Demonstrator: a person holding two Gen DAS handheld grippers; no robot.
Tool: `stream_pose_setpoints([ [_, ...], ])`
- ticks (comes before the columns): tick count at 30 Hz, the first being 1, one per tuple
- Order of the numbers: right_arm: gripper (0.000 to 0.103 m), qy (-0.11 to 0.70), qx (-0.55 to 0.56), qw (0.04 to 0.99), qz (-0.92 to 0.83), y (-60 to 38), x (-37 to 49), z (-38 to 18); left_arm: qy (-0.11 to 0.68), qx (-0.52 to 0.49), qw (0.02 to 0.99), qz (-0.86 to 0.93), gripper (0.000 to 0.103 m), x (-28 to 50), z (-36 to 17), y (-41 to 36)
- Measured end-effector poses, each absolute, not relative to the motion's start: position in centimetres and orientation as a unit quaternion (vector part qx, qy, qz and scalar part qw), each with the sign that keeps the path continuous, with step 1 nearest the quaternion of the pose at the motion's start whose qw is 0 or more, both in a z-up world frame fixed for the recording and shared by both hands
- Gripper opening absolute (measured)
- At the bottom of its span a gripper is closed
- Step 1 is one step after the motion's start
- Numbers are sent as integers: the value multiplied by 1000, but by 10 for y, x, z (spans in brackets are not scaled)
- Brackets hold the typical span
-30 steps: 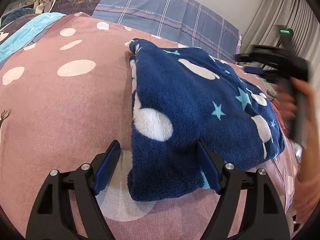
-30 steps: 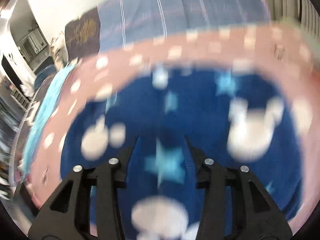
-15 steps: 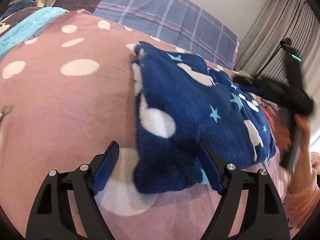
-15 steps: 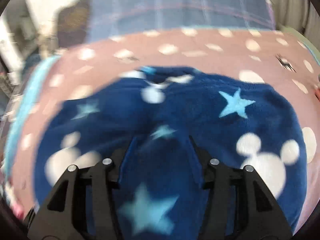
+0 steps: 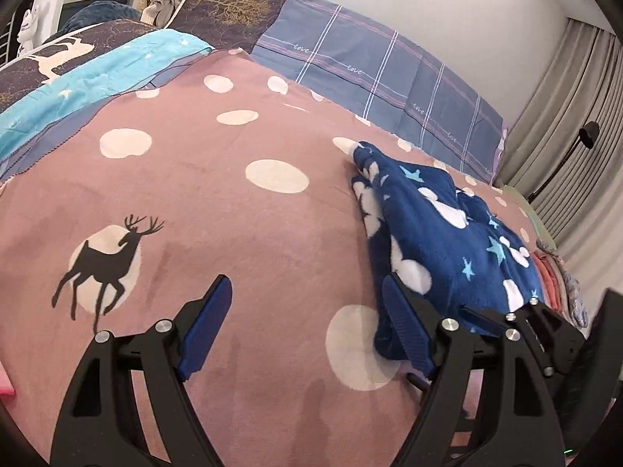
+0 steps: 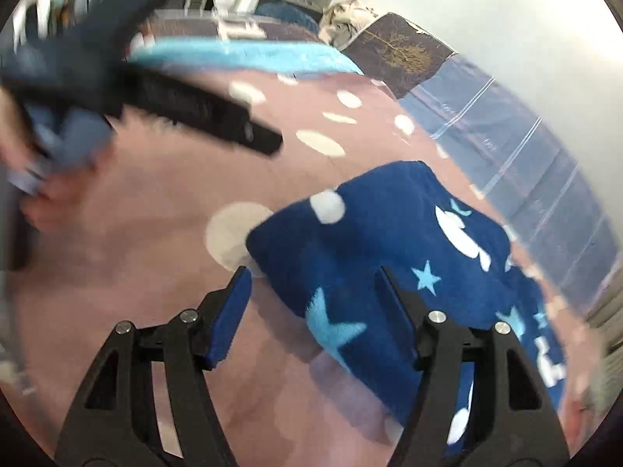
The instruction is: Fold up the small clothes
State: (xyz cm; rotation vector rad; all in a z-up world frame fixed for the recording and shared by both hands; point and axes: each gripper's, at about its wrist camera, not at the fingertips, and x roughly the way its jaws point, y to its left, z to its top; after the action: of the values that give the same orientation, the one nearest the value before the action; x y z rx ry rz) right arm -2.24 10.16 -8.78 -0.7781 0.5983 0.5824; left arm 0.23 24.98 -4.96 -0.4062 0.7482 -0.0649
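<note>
A folded navy fleece garment [image 5: 447,245] with white shapes and light-blue stars lies on the pink spotted bedspread [image 5: 233,210]. My left gripper [image 5: 307,323] is open and empty, over the bedspread, the garment's near corner just beyond its right finger. My right gripper [image 6: 311,311] is open and empty, low over the garment's near left edge [image 6: 381,257]. The right gripper's body shows in the left wrist view [image 5: 545,330] at lower right. The left gripper and hand show blurred in the right wrist view [image 6: 163,93].
A blue checked pillow [image 5: 389,78] and a dark tree-print pillow [image 5: 233,7] lie at the head of the bed. A turquoise blanket [image 5: 78,81] lies at far left. Folded clothes [image 5: 557,276] sit beyond the garment, curtains [image 5: 576,144] behind.
My left gripper has swung left off the garment, now over bare bedspread. My right gripper has moved from above the garment's middle to its near left edge, close beside the left gripper.
</note>
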Motion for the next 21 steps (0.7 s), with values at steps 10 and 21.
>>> stream_pose_setpoints([
  [10,68,239,-449,837,201,136,-3,-124,367,-280,872,-161,80,56,-48,262],
  [21,64,243,-450,835,206,135,-9,-126,465,-290,797,-254,81,172,-91,198],
])
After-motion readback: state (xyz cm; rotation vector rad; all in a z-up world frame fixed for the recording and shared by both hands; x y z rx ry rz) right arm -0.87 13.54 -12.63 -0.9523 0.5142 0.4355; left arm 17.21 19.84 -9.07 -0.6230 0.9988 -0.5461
